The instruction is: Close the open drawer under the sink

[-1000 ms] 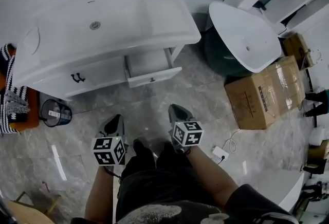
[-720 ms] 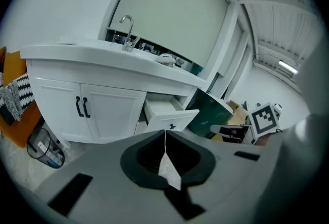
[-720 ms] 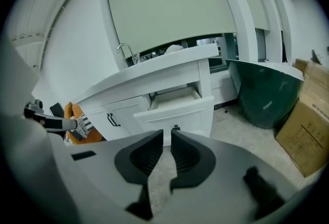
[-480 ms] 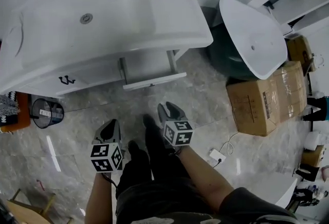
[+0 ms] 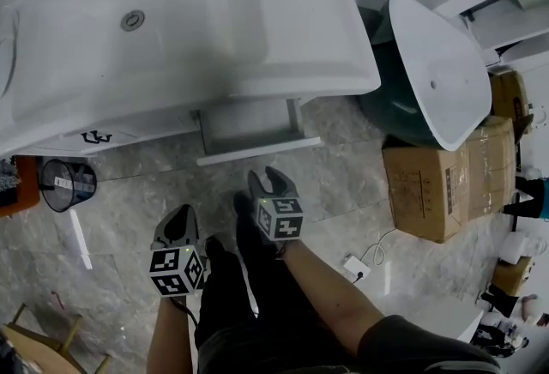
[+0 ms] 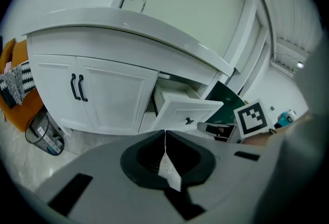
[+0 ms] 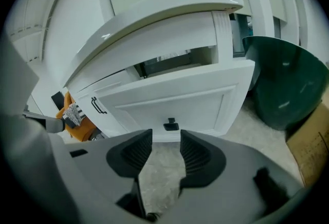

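Both grippers short of the open drawer (image 5: 257, 147), nothing pushed yet.

We see the drawer pulled out from the white cabinet under the sink (image 5: 283, 38), at the cabinet's right end, front panel facing us. The right gripper (image 5: 268, 182) hangs just in front of it, apart from the panel. Its jaws are opening with nothing between them, aimed at the small dark knob (image 7: 171, 125). The left gripper (image 5: 177, 218) sits lower left with its jaws pressed together and empty. Risks, as we judge them: spread jaws could catch the knob or slide off it. A push to one side of the panel could skew the drawer so it jams half shut. Coming in too high could hit the sink's overhanging edge.
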{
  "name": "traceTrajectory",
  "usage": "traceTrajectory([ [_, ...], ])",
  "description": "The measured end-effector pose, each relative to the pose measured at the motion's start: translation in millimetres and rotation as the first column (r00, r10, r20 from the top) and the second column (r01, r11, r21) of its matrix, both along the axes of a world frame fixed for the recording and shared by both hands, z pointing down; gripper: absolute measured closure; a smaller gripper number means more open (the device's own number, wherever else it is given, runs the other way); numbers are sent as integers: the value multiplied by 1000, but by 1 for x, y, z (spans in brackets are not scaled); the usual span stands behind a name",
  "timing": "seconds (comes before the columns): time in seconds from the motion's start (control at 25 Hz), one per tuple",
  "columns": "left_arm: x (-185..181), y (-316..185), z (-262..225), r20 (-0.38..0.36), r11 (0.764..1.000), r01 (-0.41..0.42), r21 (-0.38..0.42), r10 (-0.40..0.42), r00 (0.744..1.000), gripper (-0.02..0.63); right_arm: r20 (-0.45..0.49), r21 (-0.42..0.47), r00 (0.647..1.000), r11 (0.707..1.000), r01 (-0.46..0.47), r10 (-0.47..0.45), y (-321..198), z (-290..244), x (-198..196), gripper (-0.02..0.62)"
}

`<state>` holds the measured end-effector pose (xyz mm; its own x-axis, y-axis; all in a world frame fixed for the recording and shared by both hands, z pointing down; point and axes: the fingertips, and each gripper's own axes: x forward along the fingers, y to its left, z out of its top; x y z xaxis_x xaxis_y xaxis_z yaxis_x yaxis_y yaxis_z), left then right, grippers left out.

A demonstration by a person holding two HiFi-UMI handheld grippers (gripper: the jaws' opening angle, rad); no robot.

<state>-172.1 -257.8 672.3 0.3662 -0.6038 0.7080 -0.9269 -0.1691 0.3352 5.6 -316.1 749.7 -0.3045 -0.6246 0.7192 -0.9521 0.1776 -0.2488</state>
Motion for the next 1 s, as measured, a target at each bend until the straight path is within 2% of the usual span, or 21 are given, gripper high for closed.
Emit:
traceTrajectory([
  [0.2, 1, -16, 19, 20, 1000, 12, -13, -12, 1000, 591, -24, -32, 999, 999, -37, 36, -20, 27, 7, 417],
  [0.36, 2, -28, 27, 32, 999, 31, -19, -30, 999, 591, -10, -20, 1000, 1000, 22, -23, -37, 36, -3, 417],
  [0.48, 5, -33, 32, 31, 999, 44, -26, -43, 999, 591, -32, 8, 998, 998, 63, -63, -47, 38, -9, 420],
  [0.56, 6, -35, 35, 31, 998, 50, -31, -49, 998, 591, -36, 14, 998, 998, 60, -60, -52, 37, -10, 446],
  [1.0, 9, -39, 39, 47, 997, 63, -36, -61, 997, 591, 7, 36, 999, 998, 51, -52, -74, 36, -11, 449],
])
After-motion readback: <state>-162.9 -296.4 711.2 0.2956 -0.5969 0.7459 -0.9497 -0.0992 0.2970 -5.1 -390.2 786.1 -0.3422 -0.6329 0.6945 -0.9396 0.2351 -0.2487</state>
